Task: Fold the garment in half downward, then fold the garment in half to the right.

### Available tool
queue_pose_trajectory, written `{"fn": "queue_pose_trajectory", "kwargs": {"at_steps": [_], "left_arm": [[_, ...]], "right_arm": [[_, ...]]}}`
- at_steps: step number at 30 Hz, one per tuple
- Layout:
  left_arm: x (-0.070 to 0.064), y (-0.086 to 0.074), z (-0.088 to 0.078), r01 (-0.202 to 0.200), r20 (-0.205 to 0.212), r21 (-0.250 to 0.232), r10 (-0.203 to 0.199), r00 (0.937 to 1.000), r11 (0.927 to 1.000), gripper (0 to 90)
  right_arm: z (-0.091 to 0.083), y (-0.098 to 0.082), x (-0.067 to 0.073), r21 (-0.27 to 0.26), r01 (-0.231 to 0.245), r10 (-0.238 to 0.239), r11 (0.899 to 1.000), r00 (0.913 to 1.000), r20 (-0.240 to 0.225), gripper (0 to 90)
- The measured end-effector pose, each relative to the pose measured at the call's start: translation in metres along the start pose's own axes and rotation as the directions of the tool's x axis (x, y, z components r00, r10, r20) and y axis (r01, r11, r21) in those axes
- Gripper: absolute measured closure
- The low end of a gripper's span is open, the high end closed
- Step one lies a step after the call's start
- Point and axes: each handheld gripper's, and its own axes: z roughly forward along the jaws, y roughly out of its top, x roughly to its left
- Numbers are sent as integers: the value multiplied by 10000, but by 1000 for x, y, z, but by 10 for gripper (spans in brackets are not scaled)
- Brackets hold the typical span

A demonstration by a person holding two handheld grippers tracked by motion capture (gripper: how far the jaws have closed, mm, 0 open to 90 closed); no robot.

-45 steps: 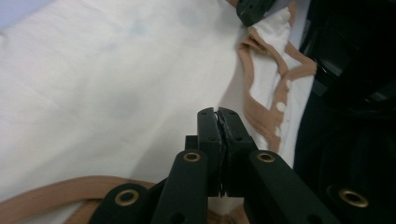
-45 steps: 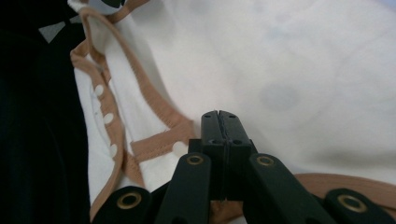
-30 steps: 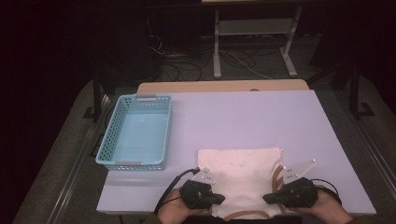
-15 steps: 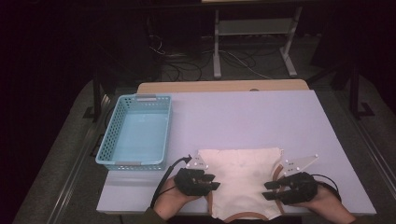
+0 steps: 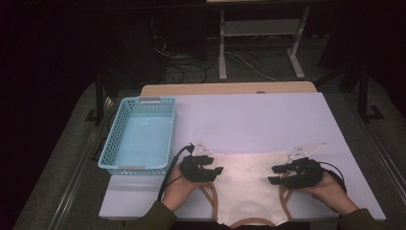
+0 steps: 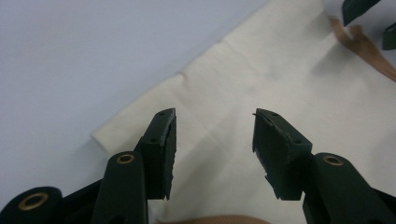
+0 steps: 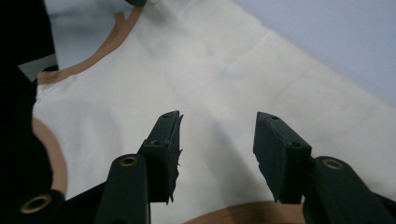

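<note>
Cream cloth, a sleeveless top [image 5: 246,184] with brown trim [image 5: 210,196] at the armholes and neck, lies flat at the near edge of the lilac table [image 5: 268,120], its straight hem away from the person and its neck hanging just over the table's edge.

Both forearms come in from the bottom of the high view, angled inward towards each other. The left hand [image 5: 179,187] cups the left gripper [image 5: 216,168] from below and behind, so its jaws point to the right across the top's left side. The right hand [image 5: 325,184] holds the right gripper [image 5: 274,175] the mirrored way, jaws pointing left over the top's right side. The two grippers face each other, well apart, with the middle of the top between them.

In the left gripper view, the left gripper [image 6: 214,140] has its jaws about half open and has just been opening; the cloth lies beneath the gap, not pinched. In the right gripper view, the right gripper [image 7: 217,144] is likewise about half open, also just opened, with bare cloth showing between the pads and nothing gripped.

A light blue basket [image 5: 115,143] stands at the table's left, just beyond the left gripper.
</note>
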Motion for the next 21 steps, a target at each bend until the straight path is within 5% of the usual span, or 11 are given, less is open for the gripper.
{"fn": "queue_pose_trajectory", "kwargs": {"at_steps": [10, 21], "left_arm": [[12, 10, 12, 382, -885, -48, -385, 9953, 9993, 487], [23, 11, 21, 605, -1420, 84, -587, 9881, 9981, 503]], "right_arm": [[-5, 14, -31, -432, -455, 490, 9980, 9952, 842, 495], [-3, 14, -63, -296, -1187, 1221, 9925, 9761, 1797, 545]]}}
